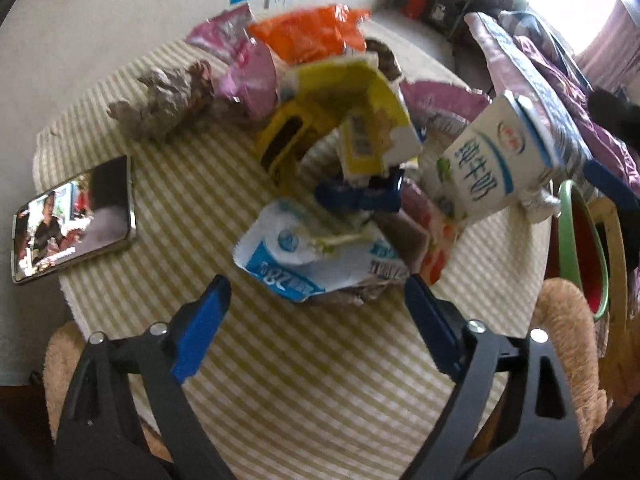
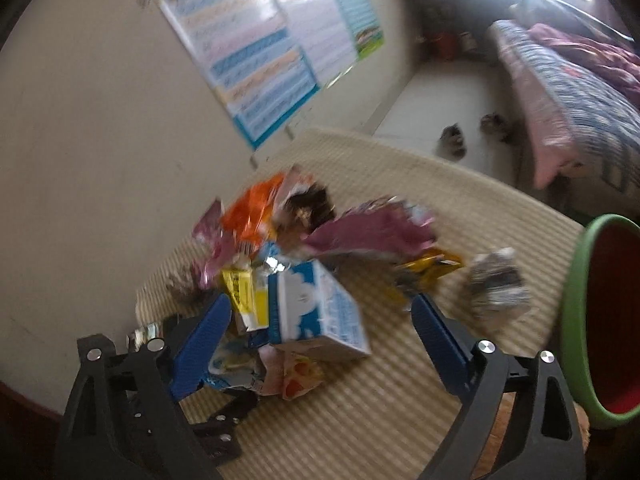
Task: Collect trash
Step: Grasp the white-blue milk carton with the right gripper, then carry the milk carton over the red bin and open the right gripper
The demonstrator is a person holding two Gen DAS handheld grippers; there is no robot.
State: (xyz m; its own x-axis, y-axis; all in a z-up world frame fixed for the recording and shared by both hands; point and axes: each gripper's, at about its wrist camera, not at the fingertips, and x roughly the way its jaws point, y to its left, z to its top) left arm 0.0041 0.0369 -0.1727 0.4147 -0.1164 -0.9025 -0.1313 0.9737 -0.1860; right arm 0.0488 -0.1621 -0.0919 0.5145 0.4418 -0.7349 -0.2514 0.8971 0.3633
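A heap of trash lies on a striped table (image 1: 280, 360): a white and blue wrapper (image 1: 296, 252), a yellow carton (image 1: 352, 116), an orange bag (image 1: 308, 32), pink wrappers and a crumpled brown paper (image 1: 168, 100). My left gripper (image 1: 316, 292) is open just in front of the white and blue wrapper. My right gripper (image 2: 320, 312) is open, with a white and blue milk carton (image 2: 316, 312) between its fingers; I cannot tell whether it touches them. The carton also shows in the left wrist view (image 1: 496, 156), raised at the right, with a blue finger (image 1: 612, 184) beside it.
A phone (image 1: 72, 220) with a lit screen lies at the table's left edge. A green-rimmed red bin (image 2: 600, 360) stands at the table's right side. A crumpled silver wrapper (image 2: 496, 284) lies near it. Posters hang on the wall, and a bed is at the far right.
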